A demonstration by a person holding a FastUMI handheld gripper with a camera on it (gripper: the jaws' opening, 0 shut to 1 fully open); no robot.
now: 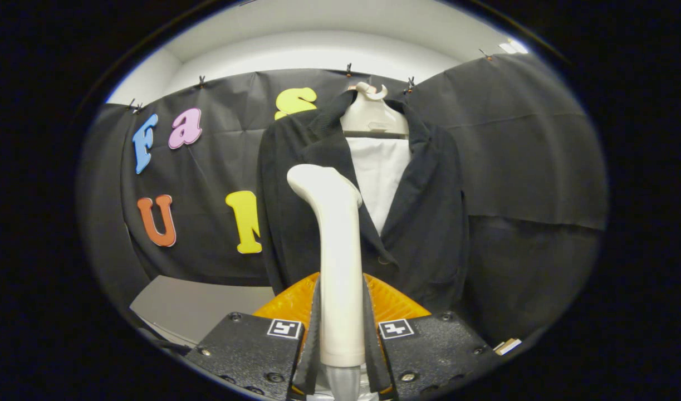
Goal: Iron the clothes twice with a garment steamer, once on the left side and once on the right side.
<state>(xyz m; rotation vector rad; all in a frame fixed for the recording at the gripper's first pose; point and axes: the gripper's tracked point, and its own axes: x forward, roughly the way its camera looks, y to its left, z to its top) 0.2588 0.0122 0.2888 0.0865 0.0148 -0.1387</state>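
Observation:
A cream garment steamer [336,250] stands upright between my fingers, and my gripper [341,328] is shut on its handle. Its bent head rises in front of the left side of a dark jacket [429,223]. The jacket hangs on a pale hanger [372,114] against the booth's wall, open at the front, with a white shirt panel [380,178] showing between its lapels. I cannot tell whether the steamer head touches the cloth.
A grey table top [190,303] lies low to the left, below the wall cloth. A small pale object [507,346] sits low to the right beside my gripper body.

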